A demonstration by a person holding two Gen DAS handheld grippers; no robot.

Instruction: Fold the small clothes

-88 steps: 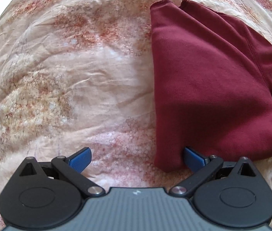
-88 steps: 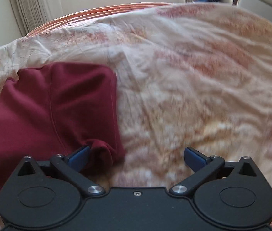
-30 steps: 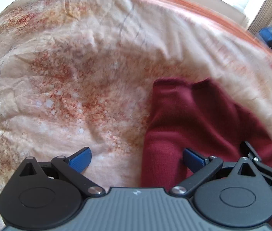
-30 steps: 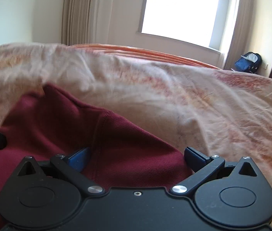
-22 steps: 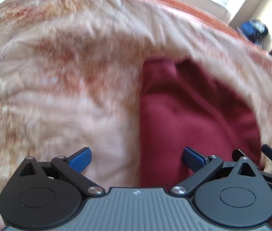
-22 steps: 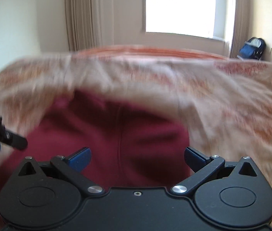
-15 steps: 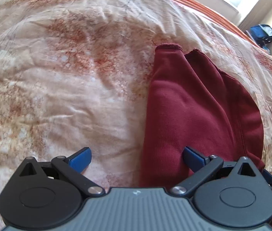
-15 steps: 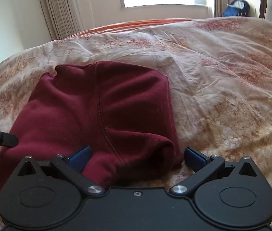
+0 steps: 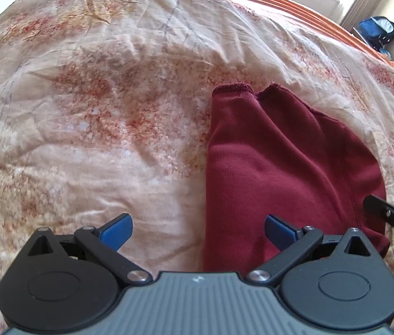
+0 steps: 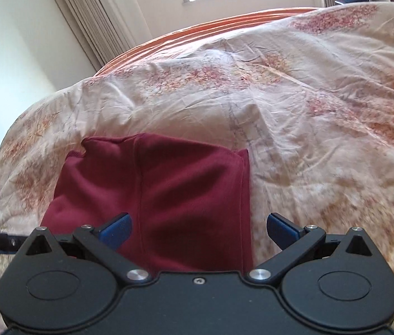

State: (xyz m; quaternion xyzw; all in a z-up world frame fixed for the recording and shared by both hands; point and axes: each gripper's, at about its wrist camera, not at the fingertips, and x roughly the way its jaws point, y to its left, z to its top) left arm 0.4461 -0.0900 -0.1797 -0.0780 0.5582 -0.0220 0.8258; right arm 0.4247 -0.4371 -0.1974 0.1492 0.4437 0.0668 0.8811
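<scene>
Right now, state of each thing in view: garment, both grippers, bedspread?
Maroon garment: folded into a compact stack, lying flat on the bed, held by neither gripper.
Left gripper: open, blue fingers spread; near edge of the garment lies between them.
Right gripper: open, fingers spread over the garment's near edge, gripping nothing.
Floral bedspread: spread out, wrinkled.

Dark red knit garment (image 9: 280, 167), folded into a compact, roughly rectangular bundle, lying flat on the bed. Ribbed texture; a stitched seam runs lengthwise along the top layer, and the hemmed open ends sit at the far edge, slightly offset. Folded long edges lie straight, surface mostly smooth.
</scene>
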